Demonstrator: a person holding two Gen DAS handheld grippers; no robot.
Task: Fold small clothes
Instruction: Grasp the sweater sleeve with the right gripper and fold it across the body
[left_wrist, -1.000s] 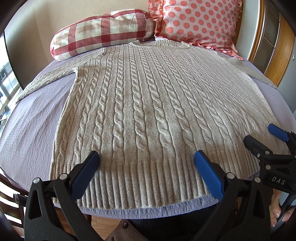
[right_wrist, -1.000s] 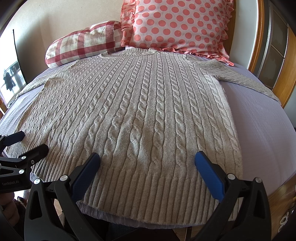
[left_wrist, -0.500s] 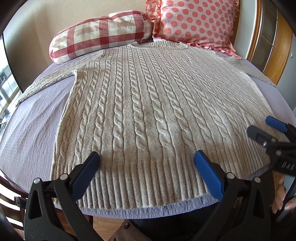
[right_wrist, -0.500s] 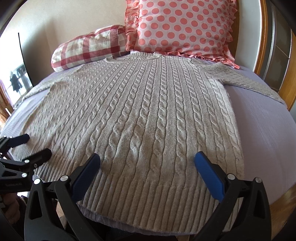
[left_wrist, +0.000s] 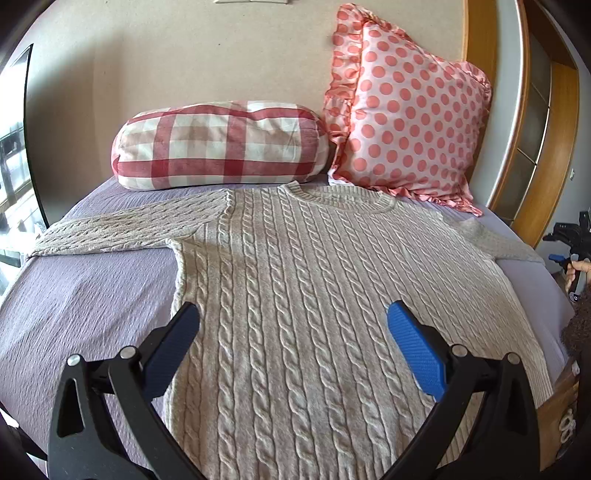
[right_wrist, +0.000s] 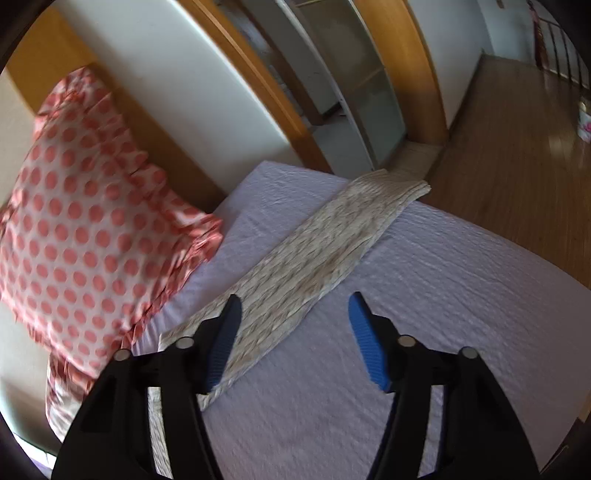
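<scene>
Sweater (left_wrist: 314, 302) flat on bed (left_wrist: 85, 295); pillows (left_wrist: 221, 144) behind.

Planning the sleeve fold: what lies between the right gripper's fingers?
In the right wrist view, the right gripper is open over the sweater sleeve; between its fingers lie the sleeve's edge and bare bedsheet.

The right gripper (right_wrist: 295, 332), black-armed with blue ribbed pads, hangs with its jaws spread wide and nothing between them. Under it runs one long sleeve of a beige cable-knit sweater (right_wrist: 314, 254), lying flat and diagonal across a pale lilac textured bedspread (right_wrist: 461, 280) — its cuff reaches the far edge of the bed. The left pad sits over the sleeve; the right pad sits over bare bedspread. To the left leans a white ruffled pillow with coral polka dots (right_wrist: 81, 229). Beyond lie a honey-coloured wooden floor (right_wrist: 517, 147) and a wood-framed frosted-glass cabinet (right_wrist: 369, 99).
</scene>
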